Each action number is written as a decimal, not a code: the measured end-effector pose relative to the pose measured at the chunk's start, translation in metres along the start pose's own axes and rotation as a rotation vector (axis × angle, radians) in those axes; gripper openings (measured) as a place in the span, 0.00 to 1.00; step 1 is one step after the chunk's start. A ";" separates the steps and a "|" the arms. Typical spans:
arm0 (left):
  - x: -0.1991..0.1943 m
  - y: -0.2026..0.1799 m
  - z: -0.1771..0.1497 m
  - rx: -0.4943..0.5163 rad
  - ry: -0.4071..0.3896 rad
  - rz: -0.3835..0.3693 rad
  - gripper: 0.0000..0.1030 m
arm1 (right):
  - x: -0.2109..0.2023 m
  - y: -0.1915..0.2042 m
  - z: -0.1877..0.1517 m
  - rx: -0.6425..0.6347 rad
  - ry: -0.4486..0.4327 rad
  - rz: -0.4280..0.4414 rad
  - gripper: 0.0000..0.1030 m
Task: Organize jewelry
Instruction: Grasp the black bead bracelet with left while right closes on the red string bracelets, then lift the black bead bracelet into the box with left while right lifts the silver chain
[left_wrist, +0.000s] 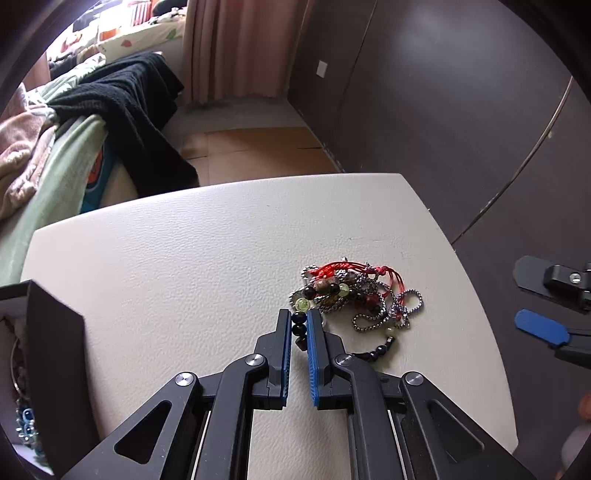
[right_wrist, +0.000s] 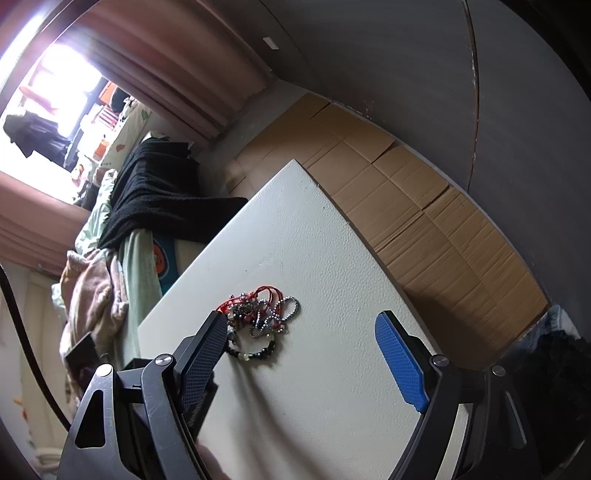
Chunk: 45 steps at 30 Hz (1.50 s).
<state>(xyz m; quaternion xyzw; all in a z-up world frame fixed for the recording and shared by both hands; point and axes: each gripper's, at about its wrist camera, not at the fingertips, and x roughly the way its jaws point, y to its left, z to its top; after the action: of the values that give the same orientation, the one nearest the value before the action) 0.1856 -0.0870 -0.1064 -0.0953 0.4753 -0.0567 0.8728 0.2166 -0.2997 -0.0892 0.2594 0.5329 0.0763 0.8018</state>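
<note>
A tangled pile of jewelry (left_wrist: 354, 295) lies on the white table (left_wrist: 184, 266): red cords, silver chains and beaded bracelets. My left gripper (left_wrist: 298, 323) is shut on a dark beaded bracelet (left_wrist: 299, 330) at the pile's near-left edge. The bracelet's other end (left_wrist: 380, 349) trails to the right on the table. My right gripper (right_wrist: 303, 332) is open and empty, above the table, with the pile (right_wrist: 258, 314) just beyond its fingers. One of its blue pads (left_wrist: 541, 326) shows at the right edge of the left wrist view.
A dark open jewelry box (left_wrist: 44, 369) holding pieces stands at the table's left edge. A bed with a black blanket (left_wrist: 129, 110) lies beyond the table. Cardboard (right_wrist: 424, 221) covers the floor to the right. Dark walls stand behind.
</note>
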 end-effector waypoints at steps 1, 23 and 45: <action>-0.004 0.002 0.000 -0.008 -0.005 -0.009 0.08 | 0.000 0.001 0.000 -0.002 -0.001 -0.003 0.81; -0.080 0.063 0.012 -0.180 -0.148 -0.122 0.08 | 0.046 0.038 -0.002 -0.114 0.022 0.032 0.61; -0.105 0.097 0.009 -0.274 -0.177 -0.165 0.08 | 0.085 0.075 -0.017 -0.306 0.050 -0.146 0.15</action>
<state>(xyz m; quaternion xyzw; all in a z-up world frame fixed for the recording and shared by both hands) 0.1371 0.0287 -0.0373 -0.2568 0.3903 -0.0543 0.8825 0.2489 -0.1965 -0.1261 0.0930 0.5522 0.1043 0.8219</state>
